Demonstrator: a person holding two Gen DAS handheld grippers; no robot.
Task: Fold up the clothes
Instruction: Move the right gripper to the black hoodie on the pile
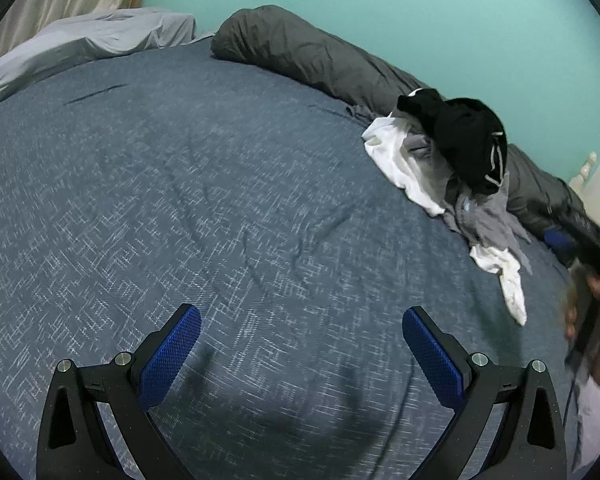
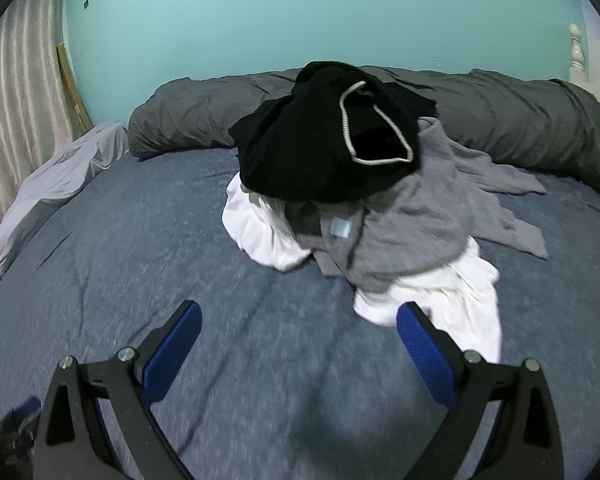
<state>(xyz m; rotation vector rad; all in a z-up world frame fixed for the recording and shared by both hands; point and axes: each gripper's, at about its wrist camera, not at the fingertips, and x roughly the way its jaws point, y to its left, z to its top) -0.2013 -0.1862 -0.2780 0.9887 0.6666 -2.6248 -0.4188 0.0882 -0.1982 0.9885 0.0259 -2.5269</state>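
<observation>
Both tools are hanging over the bed now, and neither is carrying anything. The left gripper (image 1: 302, 354) is hovering over a bare stretch of the blue bedspread (image 1: 180, 184), jaws standing wide apart, probably because that flat patch is where a garment could be spread out. The right gripper (image 2: 298, 350) is pointing straight at the clothes pile (image 2: 352, 200), jaws also spread, one fingertip sitting just beside the white garment (image 2: 472, 304) that is spilling toward it. The pile is sitting near the rolled grey duvet (image 2: 520, 120) along the teal wall (image 2: 300, 12): a black garment (image 2: 316, 152) with a pale drawstring is crowning the heap, a grey garment (image 2: 412, 220) is draping beneath it, white cloth at the bottom. All of it is lying crumpled, nothing folded in view. With the white hem nearest, I judge the right tool is lining up on the heap.
</observation>
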